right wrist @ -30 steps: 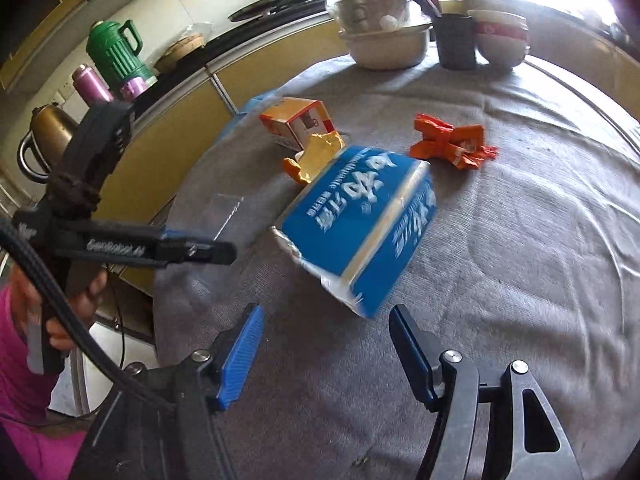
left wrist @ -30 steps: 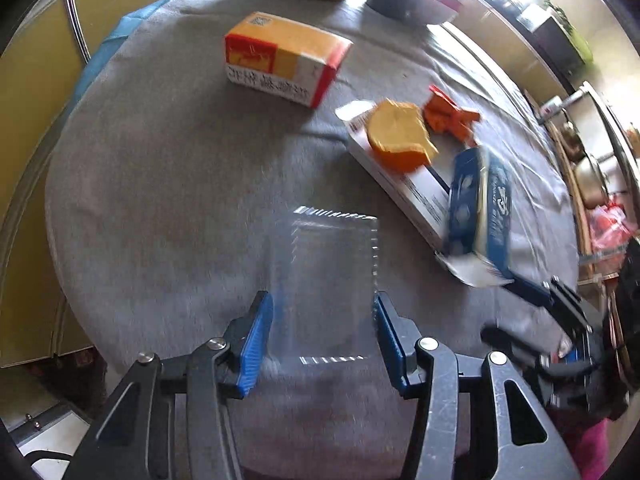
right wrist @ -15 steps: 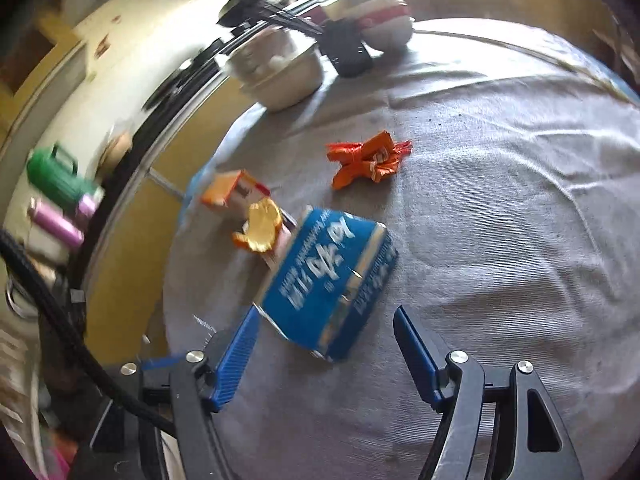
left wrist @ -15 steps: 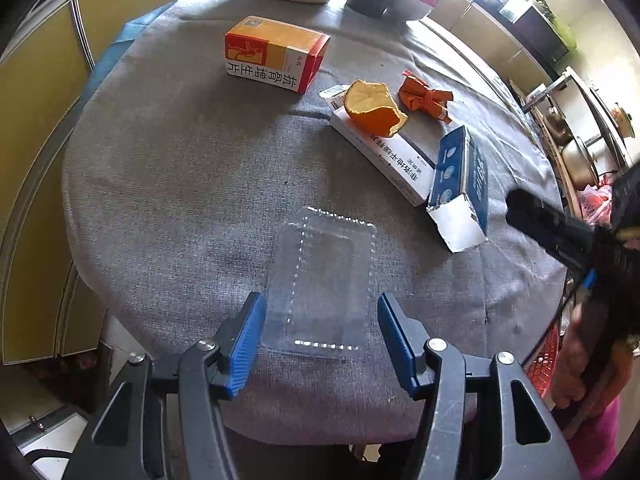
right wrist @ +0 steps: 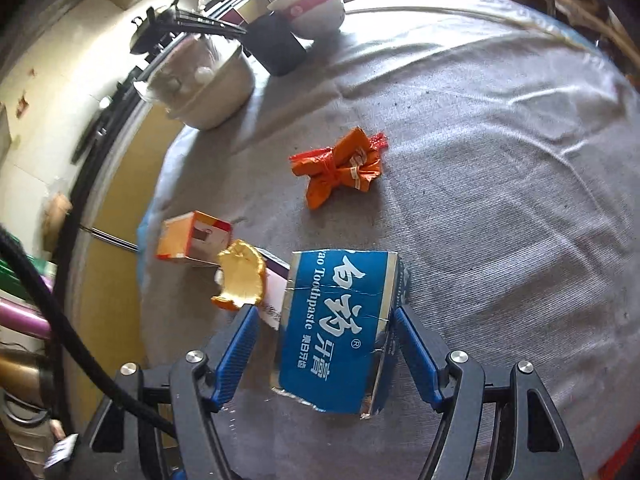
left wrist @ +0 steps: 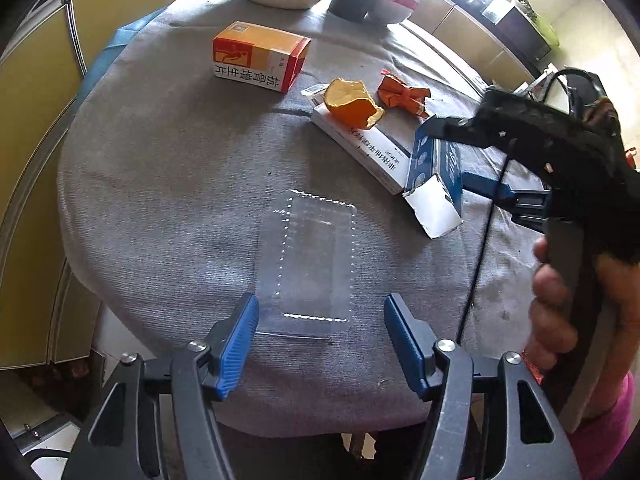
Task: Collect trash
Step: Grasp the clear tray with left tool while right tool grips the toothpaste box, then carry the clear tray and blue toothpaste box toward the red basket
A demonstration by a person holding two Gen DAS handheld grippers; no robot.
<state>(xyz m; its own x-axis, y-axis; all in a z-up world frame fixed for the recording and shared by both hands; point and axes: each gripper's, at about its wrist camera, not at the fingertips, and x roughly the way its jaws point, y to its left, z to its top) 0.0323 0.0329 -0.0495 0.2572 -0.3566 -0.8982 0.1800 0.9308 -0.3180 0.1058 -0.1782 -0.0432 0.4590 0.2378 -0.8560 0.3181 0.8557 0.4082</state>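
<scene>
A clear plastic tray (left wrist: pixel 310 264) lies flat on the grey cloth, its near end between the fingers of my open left gripper (left wrist: pixel 322 320). My right gripper (right wrist: pixel 322 328) is open with its fingers on either side of a blue toothpaste box (right wrist: pixel 340 328), not clamped on it. The blue box (left wrist: pixel 438 172) and the right gripper also show in the left wrist view. An orange peel (right wrist: pixel 242 278) rests on a white flat box (left wrist: pixel 362 144). An orange wrapper (right wrist: pixel 340 166) and an orange-and-white carton (left wrist: pixel 258 56) lie further back.
A white pot (right wrist: pixel 204 88), a dark cup (right wrist: pixel 276 42) and a red-rimmed bowl (right wrist: pixel 310 8) stand at the far side of the round table (right wrist: pixel 500 160). Yellow cabinets (left wrist: pixel 36 92) run behind the table's left edge.
My right gripper has moved forward so its fingers now flank the blue toothpaste box. My left gripper has drawn back a little from the clear tray and stays open.
</scene>
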